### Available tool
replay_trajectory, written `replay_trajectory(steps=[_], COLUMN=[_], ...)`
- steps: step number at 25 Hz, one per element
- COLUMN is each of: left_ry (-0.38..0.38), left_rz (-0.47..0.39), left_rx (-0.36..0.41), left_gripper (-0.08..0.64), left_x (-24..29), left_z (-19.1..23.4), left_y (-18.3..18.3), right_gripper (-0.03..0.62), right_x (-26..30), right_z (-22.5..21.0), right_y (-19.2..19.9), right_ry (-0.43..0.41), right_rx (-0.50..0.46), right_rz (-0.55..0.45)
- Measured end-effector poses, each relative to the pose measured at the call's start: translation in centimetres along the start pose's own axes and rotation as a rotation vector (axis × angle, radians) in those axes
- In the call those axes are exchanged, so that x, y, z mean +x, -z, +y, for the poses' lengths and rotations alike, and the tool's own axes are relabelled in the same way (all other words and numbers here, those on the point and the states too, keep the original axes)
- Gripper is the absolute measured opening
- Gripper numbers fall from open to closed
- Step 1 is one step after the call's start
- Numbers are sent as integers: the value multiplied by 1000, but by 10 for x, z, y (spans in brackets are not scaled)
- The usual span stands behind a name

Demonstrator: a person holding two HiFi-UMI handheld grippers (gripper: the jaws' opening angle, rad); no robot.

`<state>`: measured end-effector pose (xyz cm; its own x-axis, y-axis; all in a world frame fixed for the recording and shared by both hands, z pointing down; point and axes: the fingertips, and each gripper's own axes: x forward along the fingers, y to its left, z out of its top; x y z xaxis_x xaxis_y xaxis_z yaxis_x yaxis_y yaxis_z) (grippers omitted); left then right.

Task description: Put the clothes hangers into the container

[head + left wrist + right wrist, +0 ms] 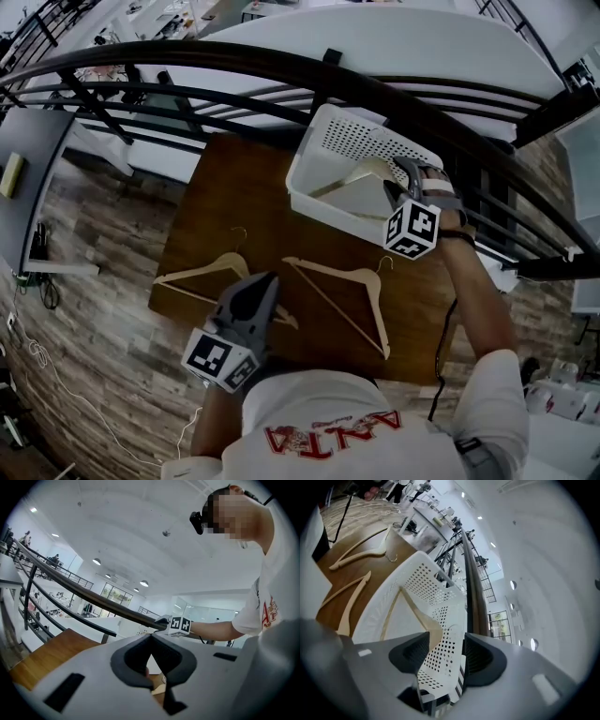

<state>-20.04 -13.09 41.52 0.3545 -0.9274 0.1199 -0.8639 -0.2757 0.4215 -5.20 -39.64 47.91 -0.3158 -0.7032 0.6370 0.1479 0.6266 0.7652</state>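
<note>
Right gripper [398,178]: jaws spread, empty, over white container [323,150].
Left gripper [267,281]: jaws together, empty, low over table [234,187].
Hangers: one hanger [352,175] in container; left hanger [211,272] and middle hanger [342,281] flat on table.

Your head camera looks steeply down from above your chest onto the table [234,187]. The railing [281,64] arches across the top of its picture, and both grippers sit close beneath it.

The camera on your left gripper [270,281] rides low over the tabletop. It faces almost level across the table towards the railing and the ceiling, with your right gripper [399,173] at middle distance.

The camera on your right gripper slants down, very near the white basket [417,578], looking along the table's length.

Head view and right gripper view share the basket, the loose hangers [328,268] and the railing. The left gripper view shares only the railing, the table's edge and your right gripper.
</note>
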Motion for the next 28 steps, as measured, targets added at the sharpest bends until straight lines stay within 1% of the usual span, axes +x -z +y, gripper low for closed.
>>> replay_trajectory(steps=[2, 6, 9, 13, 18, 21, 24, 28], left_ry=[10, 37, 57, 80, 93, 99, 99, 93], left_rz=[-2, -4, -5, -12, -18, -26, -21, -16], left_rx=[13, 44, 68, 102, 128, 147, 185, 229], left_gripper=[6, 6, 6, 6, 6, 6, 6, 6], left_x=[3, 8, 12, 15, 18, 19, 18, 16], left_z=[-7, -24, -37, -53, -73, -84, -97, -117], left_y=[-1, -5, -11, -20, -26, -32, -31, -30], right_gripper=[216, 185, 136, 79, 19, 5, 3, 3], right_x=[-24, -79, -115, -155, -193, -209, -222, -246], right_z=[-6, -18, -21, -13, 7, 19, 34, 48], right_y=[1, 5, 13, 25, 40, 48, 56, 70], right_ry=[28, 93, 149, 191, 208, 228, 227, 233], right_rx=[107, 376, 531, 715, 897, 970, 1032, 1139], right_rz=[-50, -165, -223, -284, -335, -361, -392, -468])
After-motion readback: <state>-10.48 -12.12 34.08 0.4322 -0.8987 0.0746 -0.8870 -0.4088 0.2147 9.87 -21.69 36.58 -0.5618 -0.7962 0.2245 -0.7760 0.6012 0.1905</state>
